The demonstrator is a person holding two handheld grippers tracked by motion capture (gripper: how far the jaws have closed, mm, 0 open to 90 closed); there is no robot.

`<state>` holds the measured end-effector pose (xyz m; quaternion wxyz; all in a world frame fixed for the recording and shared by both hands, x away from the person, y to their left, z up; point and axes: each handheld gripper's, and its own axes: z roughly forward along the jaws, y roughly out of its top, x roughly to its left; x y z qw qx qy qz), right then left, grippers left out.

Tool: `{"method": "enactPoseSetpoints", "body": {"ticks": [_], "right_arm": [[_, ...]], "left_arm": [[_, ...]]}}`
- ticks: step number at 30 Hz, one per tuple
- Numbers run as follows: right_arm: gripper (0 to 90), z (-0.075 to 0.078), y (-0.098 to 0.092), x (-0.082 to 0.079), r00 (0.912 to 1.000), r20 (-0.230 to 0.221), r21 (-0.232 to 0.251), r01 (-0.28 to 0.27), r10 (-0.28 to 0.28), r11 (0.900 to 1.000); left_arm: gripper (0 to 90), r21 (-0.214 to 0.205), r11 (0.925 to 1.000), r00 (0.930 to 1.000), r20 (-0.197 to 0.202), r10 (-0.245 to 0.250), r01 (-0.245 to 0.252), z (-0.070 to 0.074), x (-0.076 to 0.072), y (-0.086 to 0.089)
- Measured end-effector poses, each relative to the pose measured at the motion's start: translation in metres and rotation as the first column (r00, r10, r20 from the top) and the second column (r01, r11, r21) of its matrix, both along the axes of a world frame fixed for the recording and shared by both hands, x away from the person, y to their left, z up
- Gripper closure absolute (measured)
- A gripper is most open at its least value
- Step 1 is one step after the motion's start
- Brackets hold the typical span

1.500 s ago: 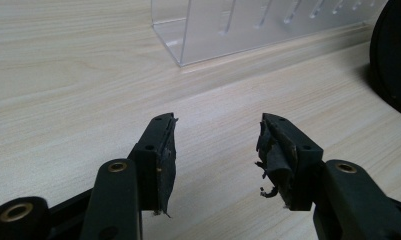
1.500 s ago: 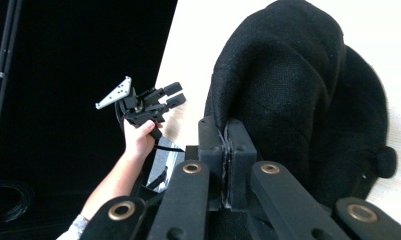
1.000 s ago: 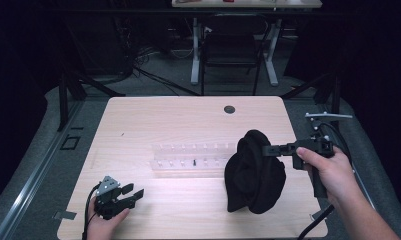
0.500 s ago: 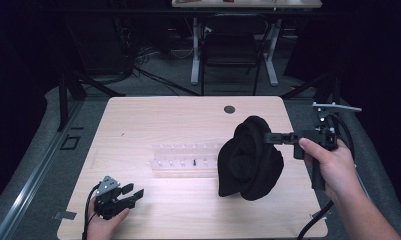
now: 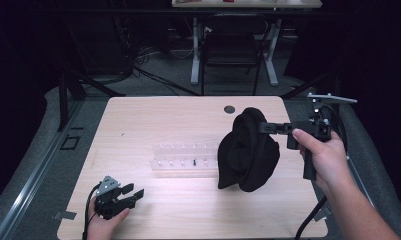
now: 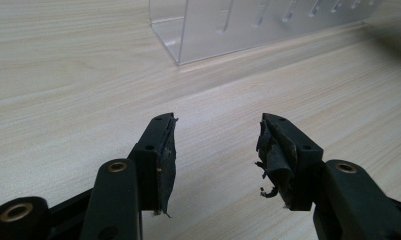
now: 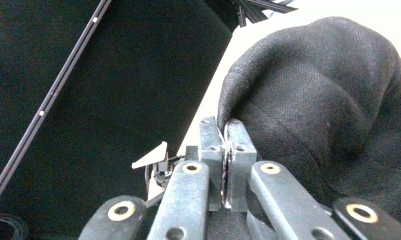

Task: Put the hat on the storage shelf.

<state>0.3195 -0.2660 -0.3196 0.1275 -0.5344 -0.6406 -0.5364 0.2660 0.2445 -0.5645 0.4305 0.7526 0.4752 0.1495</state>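
A soft black cloth (image 5: 248,150) hangs bunched above the pale wooden counter (image 5: 153,120), pinched in the right gripper (image 5: 266,127) beside the clear plastic rack (image 5: 185,159); the left gripper (image 5: 133,192), jaws spread, rests near the front edge.

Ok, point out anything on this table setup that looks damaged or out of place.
The left gripper has worn pads: the black lining on its fingers is torn, frayed and peeling in shreds. Nothing else stands out; the black fabric bundle hangs from the shut right gripper in front of the clear plastic rack.
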Motion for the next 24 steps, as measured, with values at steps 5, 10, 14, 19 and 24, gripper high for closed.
{"method": "enactPoseSetpoints", "body": {"ticks": [5, 10, 14, 19, 24], "right_arm": [[88.5, 0.003, 0.007, 0.006, 0.9999, 0.011, 0.013, 0.004, -0.004, 0.9999], [88.5, 0.007, 0.017, 0.012, 0.9994, 0.033, 0.017, 0.007, -0.008, 0.9998], [88.6, 0.01, 0.025, 0.017, 0.9987, 0.05, 0.0, 0.01, -0.01, 1.0], [88.6, 0.01, 0.035, 0.023, 0.9982, 0.059, 0.01, 0.006, -0.007, 0.9999], [88.5, 0.011, 0.044, 0.03, 0.9982, 0.06, 0.02, 0.005, -0.006, 0.9998]], "left_arm": [[49.0, 0.0, 1.0, 1.0, -0.003, -0.004, 0.004, 0.0, 0.0, 0.0], [48.9, -0.002, 1.0, 1.0, -0.002, -0.004, 0.004, 0.0, 0.0, 0.0], [49.0, 0.0, 1.0, 1.0, -0.003, -0.006, 0.006, 0.0, 0.001, 0.001], [48.9, -0.005, 1.0, 1.0, -0.001, -0.006, 0.006, 0.0, 0.001, 0.001], [49.0, -0.009, 0.9999, 1.0, 0.002, -0.005, 0.005, 0.001, 0.001, 0.001]]}}
